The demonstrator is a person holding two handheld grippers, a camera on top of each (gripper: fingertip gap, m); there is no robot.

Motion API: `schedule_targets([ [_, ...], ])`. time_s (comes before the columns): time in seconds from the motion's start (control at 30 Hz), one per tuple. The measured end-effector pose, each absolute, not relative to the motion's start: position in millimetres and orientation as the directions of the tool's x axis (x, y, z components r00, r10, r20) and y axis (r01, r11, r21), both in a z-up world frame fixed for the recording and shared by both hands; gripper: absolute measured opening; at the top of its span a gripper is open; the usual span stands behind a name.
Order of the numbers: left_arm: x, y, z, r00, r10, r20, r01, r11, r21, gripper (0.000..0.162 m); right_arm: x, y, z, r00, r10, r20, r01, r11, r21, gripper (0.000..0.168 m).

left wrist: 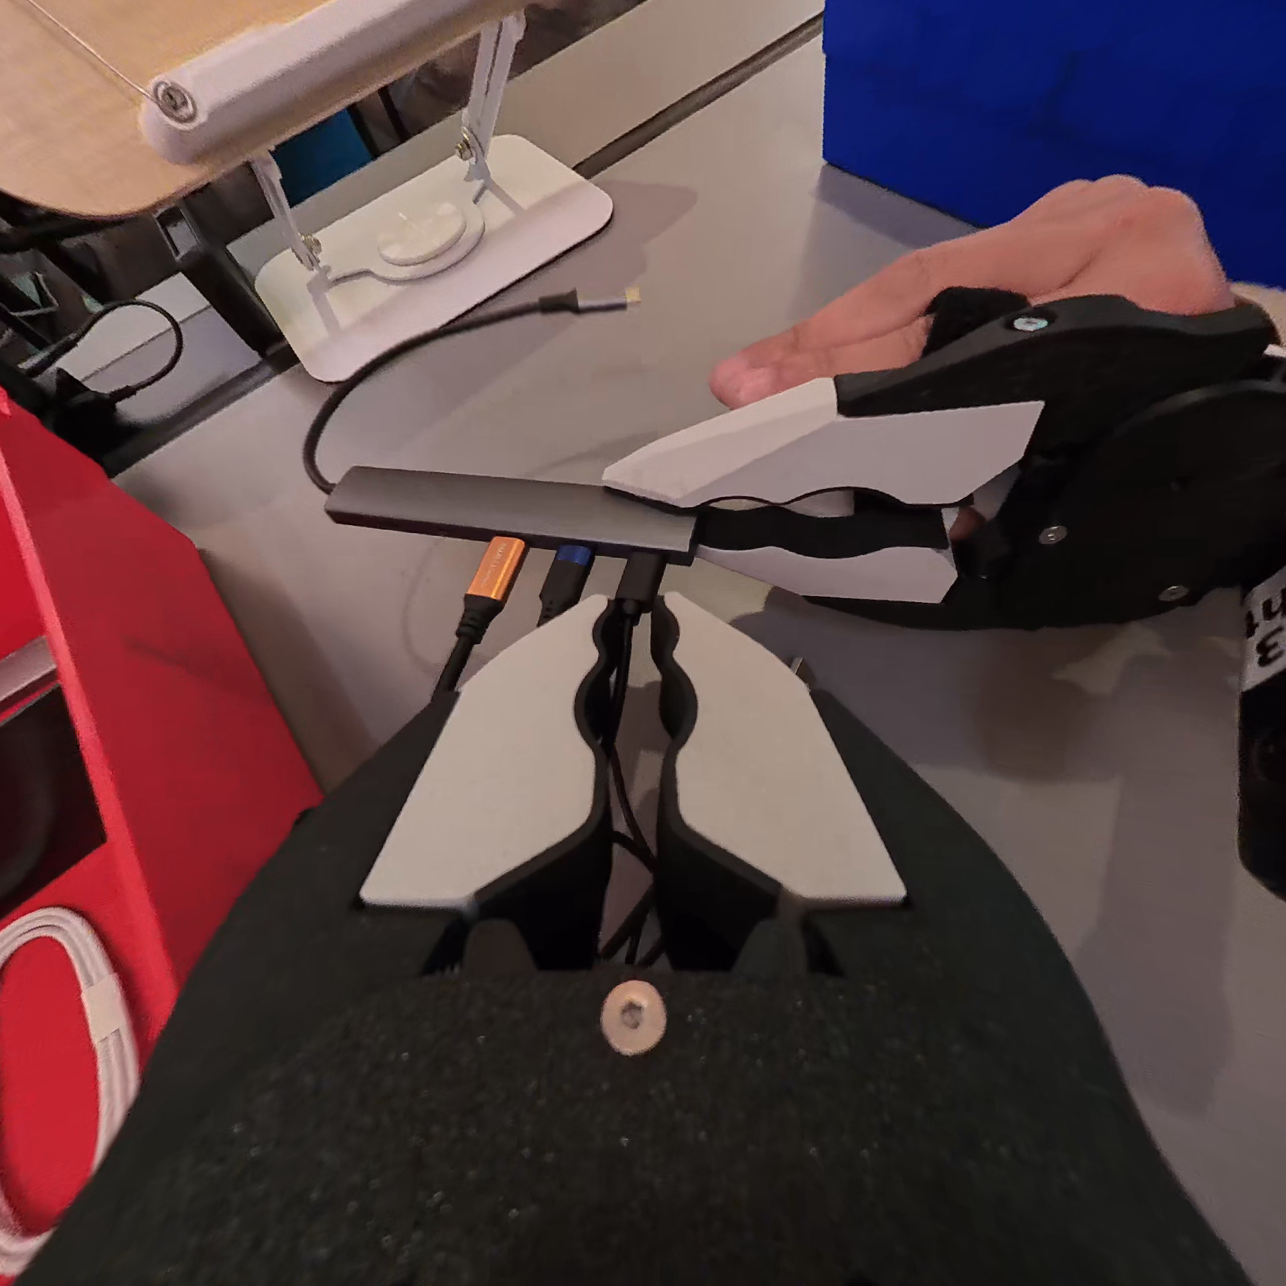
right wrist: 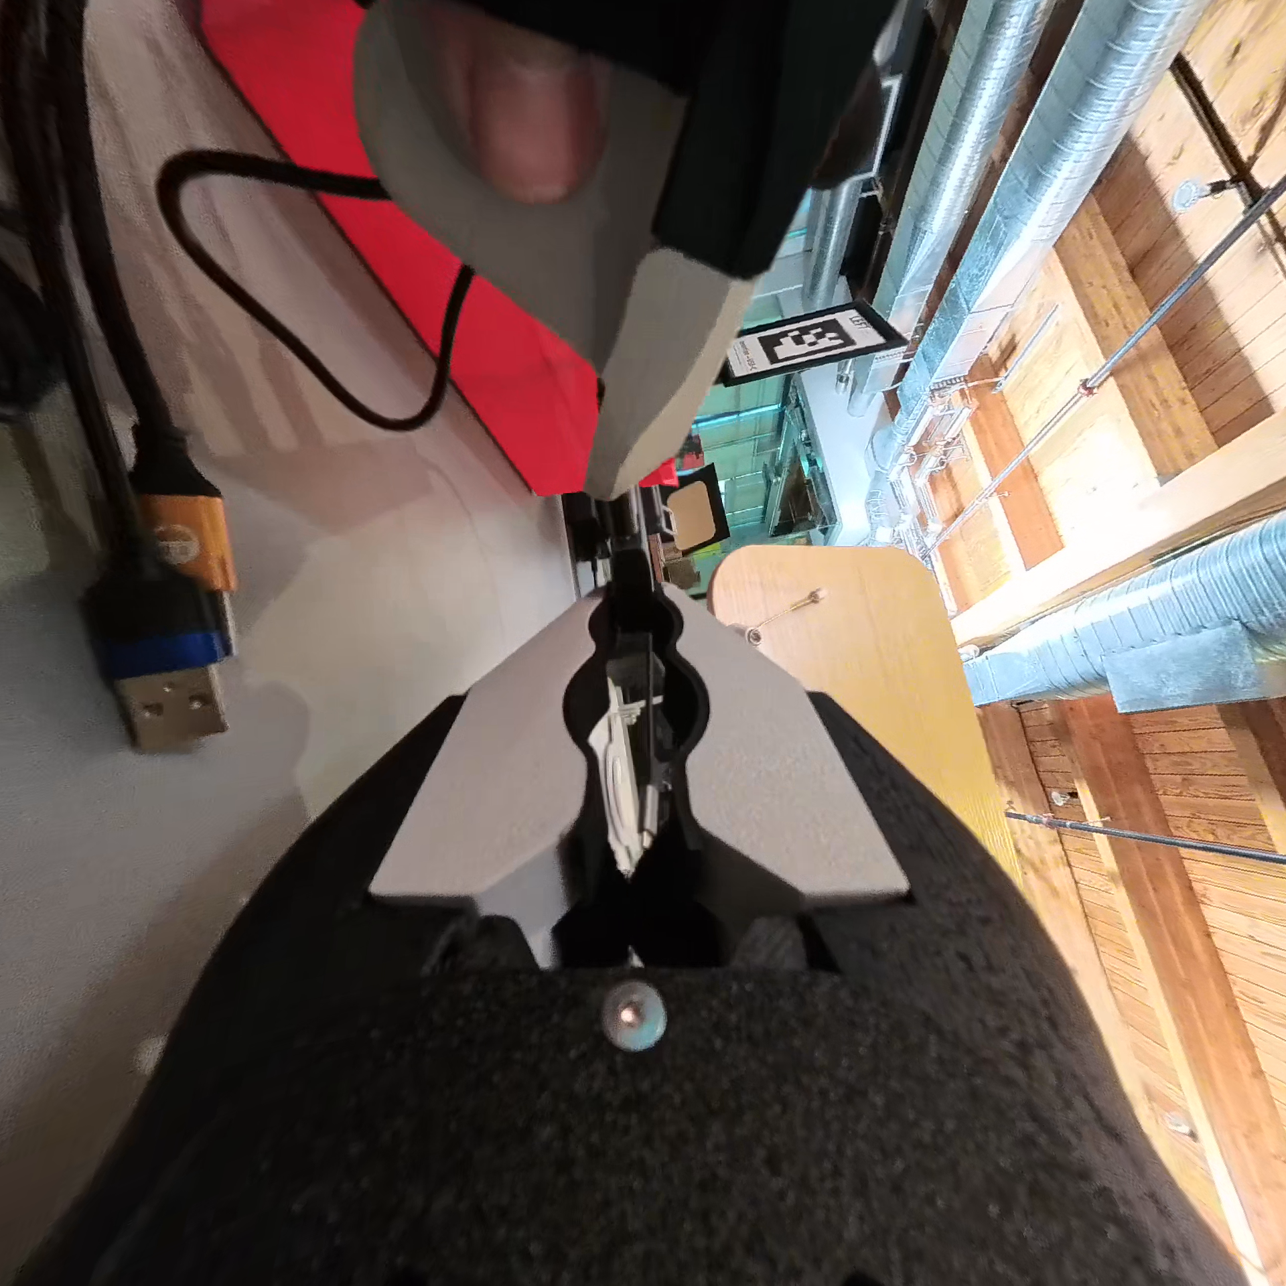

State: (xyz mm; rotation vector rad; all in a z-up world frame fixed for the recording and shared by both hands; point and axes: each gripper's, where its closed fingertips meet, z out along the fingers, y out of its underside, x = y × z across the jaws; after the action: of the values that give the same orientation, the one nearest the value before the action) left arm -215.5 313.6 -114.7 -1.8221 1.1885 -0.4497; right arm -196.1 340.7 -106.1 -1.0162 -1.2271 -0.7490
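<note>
My right gripper (left wrist: pixel 626 497) comes in from the right and is shut on the right end of a flat dark grey hub (left wrist: pixel 501 504), holding it level above the grey table (left wrist: pixel 905 800). In the right wrist view the right gripper (right wrist: pixel 630 605) has the hub edge-on between its fingers. My left gripper (left wrist: pixel 632 609) is closed on a black plug (left wrist: pixel 639 574) and its cable right at the hub's near edge. An orange plug (left wrist: pixel 495 574) and a blue plug (left wrist: pixel 572 557) lie on the table under the hub; the blue plug (right wrist: pixel 163 668) shows a bare metal end. The hub's own cable ends at a loose connector (left wrist: pixel 612 300).
A red box (left wrist: pixel 139 661) stands at the left with a coiled white cable (left wrist: pixel 104 1030) in it. A white stand (left wrist: pixel 431 264) with a wooden board (left wrist: pixel 69 104) on it sits at the back. A blue box (left wrist: pixel 1044 104) is at the back right. A person's hand (left wrist: pixel 974 278) grips the right gripper. My left and right fingertips are right by each other.
</note>
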Motion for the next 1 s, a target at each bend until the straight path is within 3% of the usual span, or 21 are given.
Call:
schedule_targets([
  [0.47,-212,319,-117,0.420,-0.896,-0.146,-0.526,-0.109,-0.843,0.008,-194,350,-113,0.178,0.072,0.981,0.921,0.339,-0.192,0.007],
  [0.53,-210,320,-109,0.453,-0.884,-0.117,-0.481,-0.132,-0.867,0.010,-190,354,-109,0.262,0.128,0.957,0.896,0.336,-0.290,0.007],
  [0.63,-221,301,-67,0.481,-0.875,-0.043,-0.375,-0.162,-0.913,0.043,-167,362,-106,0.380,0.189,0.906,0.869,0.263,-0.419,0.007],
  [0.67,-231,291,-53,0.482,-0.876,-0.020,-0.337,-0.164,-0.927,0.045,-158,364,-105,0.444,0.226,0.867,0.846,0.212,-0.489,0.008],
  [0.8,-284,248,-56,0.467,-0.878,0.105,-0.219,-0.229,-0.948,0.035,-134,349,-60,0.742,0.338,0.579,0.593,0.073,-0.802,0.008],
  [0.93,-323,233,-128,0.519,-0.845,0.126,-0.288,-0.311,-0.906,0.028,-107,325,20,0.857,0.363,0.366,0.398,-0.014,-0.917,0.008],
  [1.0,-326,232,-137,0.517,-0.841,0.156,-0.333,-0.366,-0.869,0.028,-78,316,63,0.899,0.319,0.299,0.331,-0.048,-0.942,0.008],
])
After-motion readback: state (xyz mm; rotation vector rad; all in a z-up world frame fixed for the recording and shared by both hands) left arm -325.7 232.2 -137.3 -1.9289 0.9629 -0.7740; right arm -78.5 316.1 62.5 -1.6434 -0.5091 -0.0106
